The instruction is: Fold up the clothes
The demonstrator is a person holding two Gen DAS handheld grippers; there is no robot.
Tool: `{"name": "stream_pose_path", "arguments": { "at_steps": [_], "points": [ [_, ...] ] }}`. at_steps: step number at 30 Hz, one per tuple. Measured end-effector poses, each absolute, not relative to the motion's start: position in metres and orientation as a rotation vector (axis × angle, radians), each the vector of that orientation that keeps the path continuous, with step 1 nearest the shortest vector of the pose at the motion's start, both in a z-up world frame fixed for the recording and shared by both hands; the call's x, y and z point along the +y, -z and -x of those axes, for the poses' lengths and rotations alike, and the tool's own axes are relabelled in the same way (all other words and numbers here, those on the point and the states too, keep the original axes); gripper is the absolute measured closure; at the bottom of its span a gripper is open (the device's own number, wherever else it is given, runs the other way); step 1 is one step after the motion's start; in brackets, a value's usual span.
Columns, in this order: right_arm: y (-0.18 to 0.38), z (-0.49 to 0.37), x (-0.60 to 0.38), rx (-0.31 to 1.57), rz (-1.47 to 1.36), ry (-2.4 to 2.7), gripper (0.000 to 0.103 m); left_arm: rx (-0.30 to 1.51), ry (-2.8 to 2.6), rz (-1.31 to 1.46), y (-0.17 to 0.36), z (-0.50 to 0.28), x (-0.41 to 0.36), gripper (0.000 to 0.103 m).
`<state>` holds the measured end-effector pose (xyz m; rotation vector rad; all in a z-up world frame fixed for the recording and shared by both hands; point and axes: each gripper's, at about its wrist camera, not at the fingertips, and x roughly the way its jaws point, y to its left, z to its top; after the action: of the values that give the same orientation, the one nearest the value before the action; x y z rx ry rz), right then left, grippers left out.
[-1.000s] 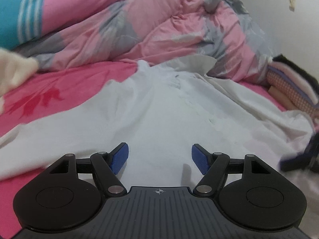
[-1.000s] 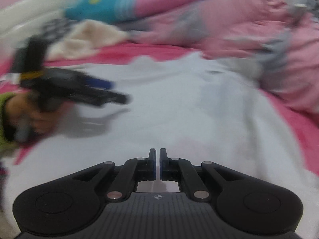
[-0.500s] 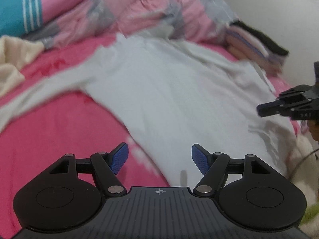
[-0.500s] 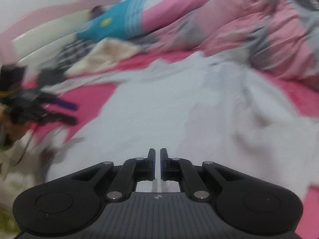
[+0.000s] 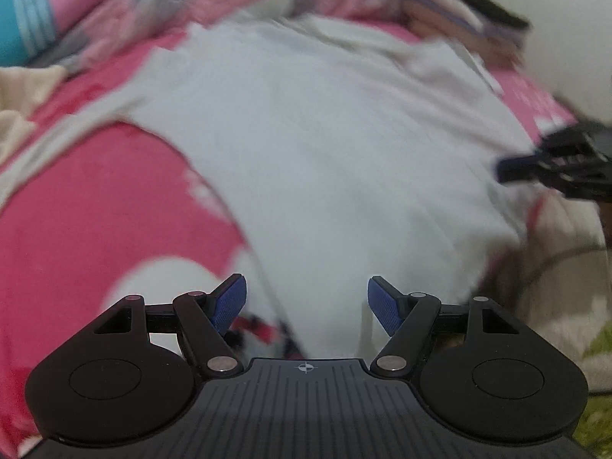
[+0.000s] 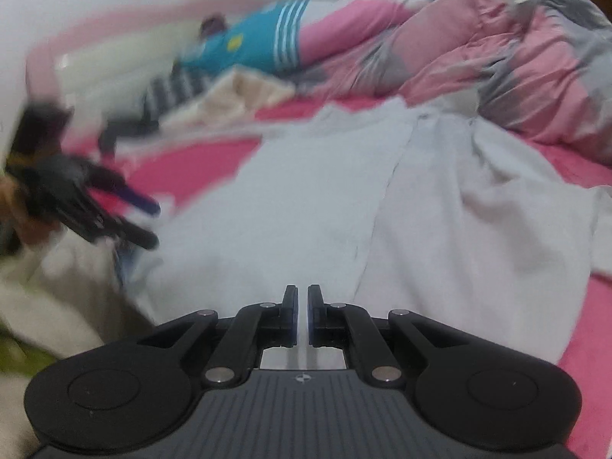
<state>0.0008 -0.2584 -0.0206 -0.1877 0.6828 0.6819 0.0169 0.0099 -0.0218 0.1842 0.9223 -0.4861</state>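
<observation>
white shirt on bed, left claw spread

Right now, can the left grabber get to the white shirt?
Probably yes. The left gripper is open, the white shirt lies spread just ahead on the pink bedsheet, and nothing sits between them.

No readable text anywhere. The only mark was a small crosshair sign on the left gripper's grey body, and the same crosshair on the right one's. Everything else was too blurred to read.
</observation>
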Motion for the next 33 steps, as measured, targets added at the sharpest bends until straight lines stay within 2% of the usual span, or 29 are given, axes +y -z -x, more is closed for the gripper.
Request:
{"name": "stream_pose_path", "arguments": {
  "at_steps": [4,9,14,20,21,23,24,25,27,29,31,33],
  "points": [
    [0.028,0.003,-0.252,0.667,0.326,-0.556,0.099,0.903,0.452,-0.337,0.035,-0.008,-0.008,0.032],
    [0.015,0.03,-0.237,0.589,0.355,-0.691,0.099,0.92,0.441,-0.326,0.035,-0.012,-0.005,0.032],
    [0.044,0.048,-0.233,0.636,0.462,-0.714,0.099,0.934,0.43,-0.331,0.034,-0.008,-0.01,0.032],
    [0.025,0.059,-0.263,0.608,0.37,-0.61,0.098,0.941,0.435,-0.349,0.035,-0.008,-0.012,0.027],
    [0.022,0.06,-0.269,0.601,0.331,-0.598,0.096,0.942,0.437,-0.349,0.035,-0.008,-0.012,0.025],
    [0.018,0.061,-0.278,0.583,0.235,-0.586,0.078,0.943,0.436,-0.353,0.036,-0.007,-0.014,0.023],
    [0.016,0.063,-0.282,0.573,0.188,-0.581,0.064,0.943,0.435,-0.355,0.036,-0.007,-0.014,0.021],
    [0.015,0.063,-0.284,0.562,0.146,-0.575,0.057,0.945,0.429,-0.355,0.035,-0.007,-0.015,0.021],
    [0.013,0.063,-0.287,0.54,0.065,-0.57,0.057,0.949,0.417,-0.355,0.034,-0.006,-0.016,0.02],
    [0.011,0.059,-0.29,0.525,-0.018,-0.56,0.05,0.952,0.405,-0.354,0.033,-0.005,-0.016,0.02],
    [0.008,0.055,-0.294,0.496,-0.105,-0.547,0.035,0.951,0.377,-0.34,0.027,-0.003,-0.013,0.02],
    [0.006,0.049,-0.3,0.467,-0.193,-0.536,0.03,0.948,0.35,-0.326,0.022,0.0,-0.01,0.019]
  ]
}}
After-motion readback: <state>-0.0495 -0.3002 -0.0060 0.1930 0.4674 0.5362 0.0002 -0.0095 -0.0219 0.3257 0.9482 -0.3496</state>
